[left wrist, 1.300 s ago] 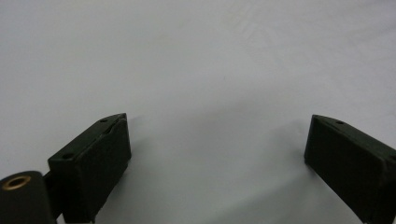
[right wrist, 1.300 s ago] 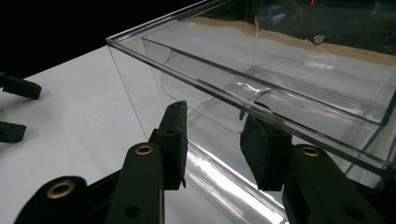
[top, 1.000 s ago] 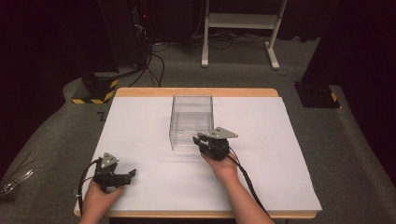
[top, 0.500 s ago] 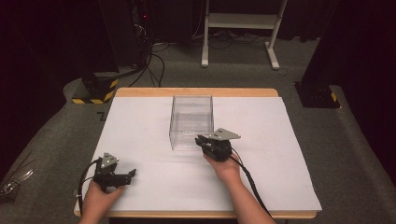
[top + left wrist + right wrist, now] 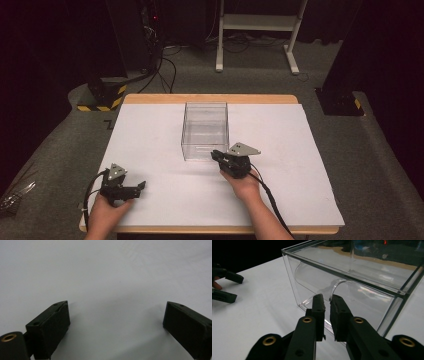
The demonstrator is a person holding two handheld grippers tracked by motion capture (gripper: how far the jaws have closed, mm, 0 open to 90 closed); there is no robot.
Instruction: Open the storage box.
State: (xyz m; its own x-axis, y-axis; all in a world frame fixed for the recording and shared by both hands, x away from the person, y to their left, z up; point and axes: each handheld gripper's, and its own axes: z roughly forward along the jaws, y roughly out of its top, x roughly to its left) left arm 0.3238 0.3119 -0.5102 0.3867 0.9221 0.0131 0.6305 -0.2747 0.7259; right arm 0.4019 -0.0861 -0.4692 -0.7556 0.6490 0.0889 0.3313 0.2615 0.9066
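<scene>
Right gripper (image 5: pixel 216 155) at the near wall of the clear box (image 5: pixel 205 130), jaws nearly pressed together with a thin slit between them, tips against the curved cut-out handle low on that wall; cannot tell whether pinching the plastic or merely touching it. In the right gripper view (image 5: pixel 327 302), jaws rising from below and meeting just under the arch of the box (image 5: pixel 352 277).

Box standing upright and open-topped on the white sheet (image 5: pixel 300 150), near the middle of it, a little toward the far edge. Long axis running from the near side to the far side, the handled short wall facing the person. Nothing visible inside.

Right hand (image 5: pixel 245 182) just on the near side of the box, cable trailing back along the forearm, grey three-cornered plate above the gripper body.

Left gripper (image 5: pixel 141 186) well apart from the box, to its near left, close to the sheet's near-left corner, held by the left hand (image 5: pixel 105 212) and pointing rightward across the sheet. Jaws spread wide in the left gripper view (image 5: pixel 116 320), with bare white sheet (image 5: pixel 112 277) between and beyond them.

Wooden table edge (image 5: pixel 210 98) showing beyond the box at the far side.
</scene>
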